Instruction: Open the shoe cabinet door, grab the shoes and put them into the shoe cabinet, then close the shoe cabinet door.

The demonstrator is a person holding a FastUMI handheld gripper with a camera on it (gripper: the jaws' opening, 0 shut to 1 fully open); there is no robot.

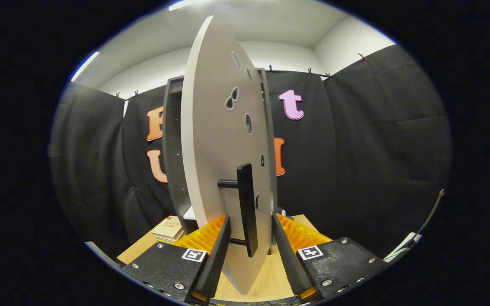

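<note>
Two fingers of the hand-held gripper [250,238] stand apart, one on each side of the black handle [247,208] of the shoe cabinet door [219,140]. The handle is a thin upright bar fixed on the door by two short posts, and it sits between the fingers without a clear touch on either one, so the fingers are not pressed on it. A narrow gap is visible on both sides of the bar.

The door is pale grey and seen almost from its edge, swung out toward the camera, so its near edge runs as a long curve from high above down to between the fingers. Several small cut-out holes are spread over its face. Behind the door, the dark frame of the shoe cabinet [172,144] stands upright, and to the left of the door its open inside can be seen, but what is in it I cannot tell.

The cabinet stands on a wooden table [266,276]. Left of the fingers, near the foot of the cabinet, a small stack of books [169,228] lies on the table. On the right side of the door there is free room up to the black cloth wall [377,148].
</note>
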